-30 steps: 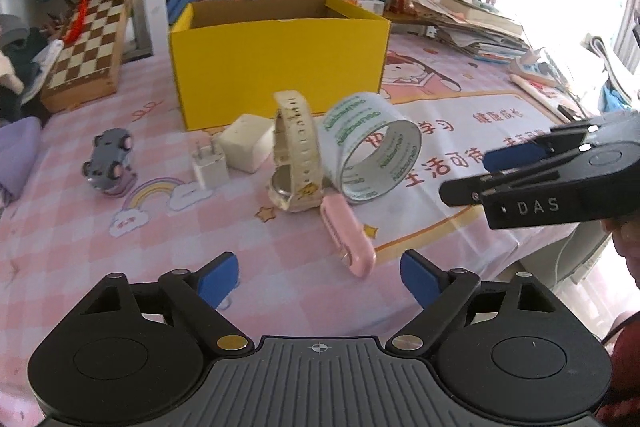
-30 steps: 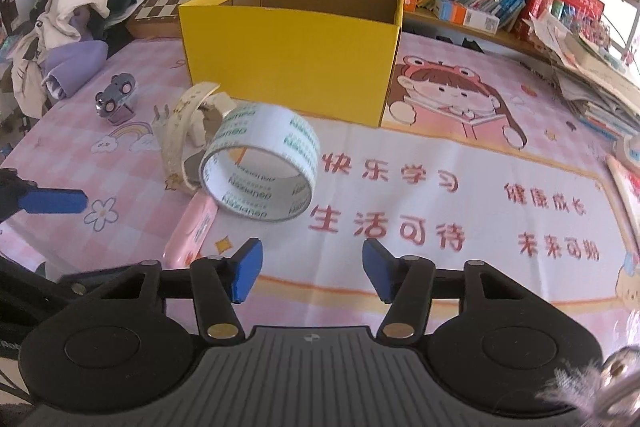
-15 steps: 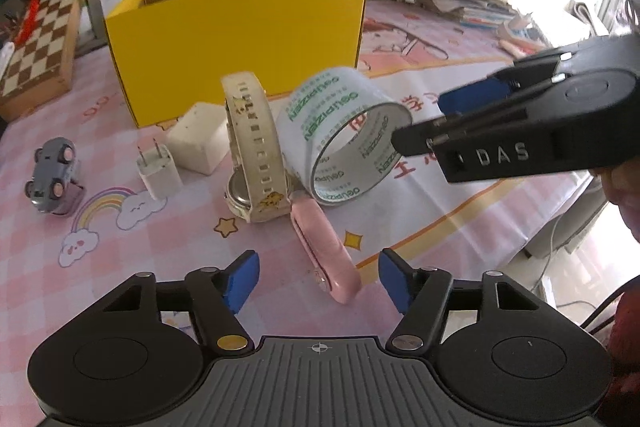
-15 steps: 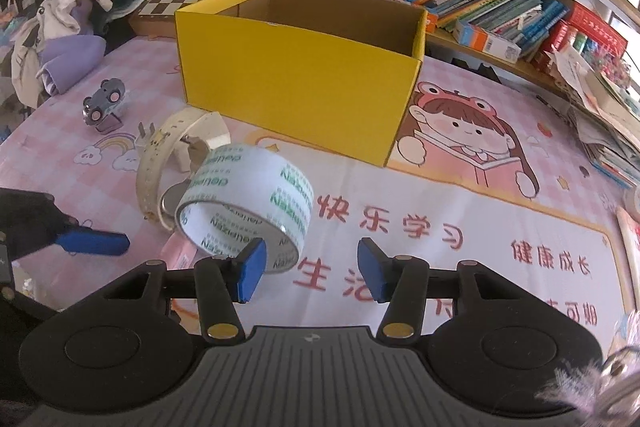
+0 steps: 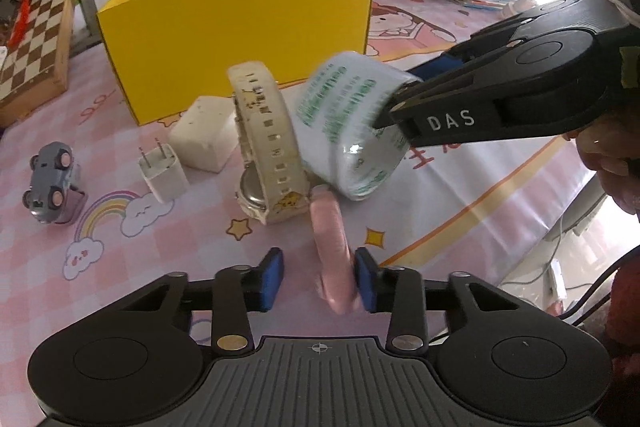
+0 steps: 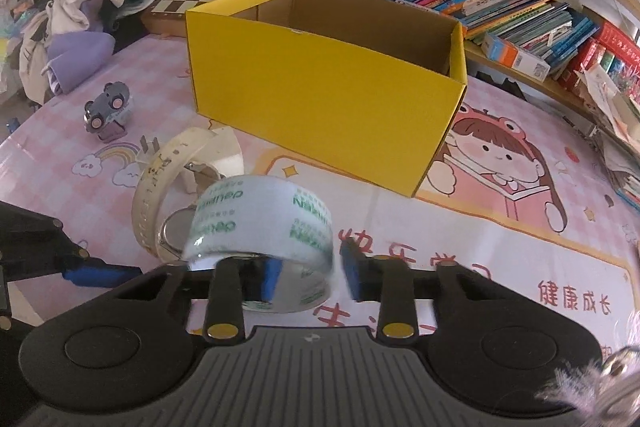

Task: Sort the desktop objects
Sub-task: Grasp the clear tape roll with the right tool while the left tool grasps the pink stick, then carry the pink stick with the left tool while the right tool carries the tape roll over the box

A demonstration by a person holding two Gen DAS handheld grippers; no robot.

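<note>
Left wrist view: counted one yellow box, one tape roll, one cream watch, one pink case, two white chargers, a plug adapter and a cube block, and one toy car, all on the pink mat. Left gripper fingers stood apart around the near end of the pink case, right pad touching it, left pad clear. Right gripper reached in from the right onto the tape roll. Half a second earlier sat farther back with fingers wider, the pink case ahead of them; tape roll then untouched.

Right wrist view: one yellow box far centre, one tape roll near, just right of the watch. Right gripper straddled the roll's wall, left finger inside the ring, right finger outside, not yet pressed shut. Earlier, roll lay ahead of the tips.
</note>
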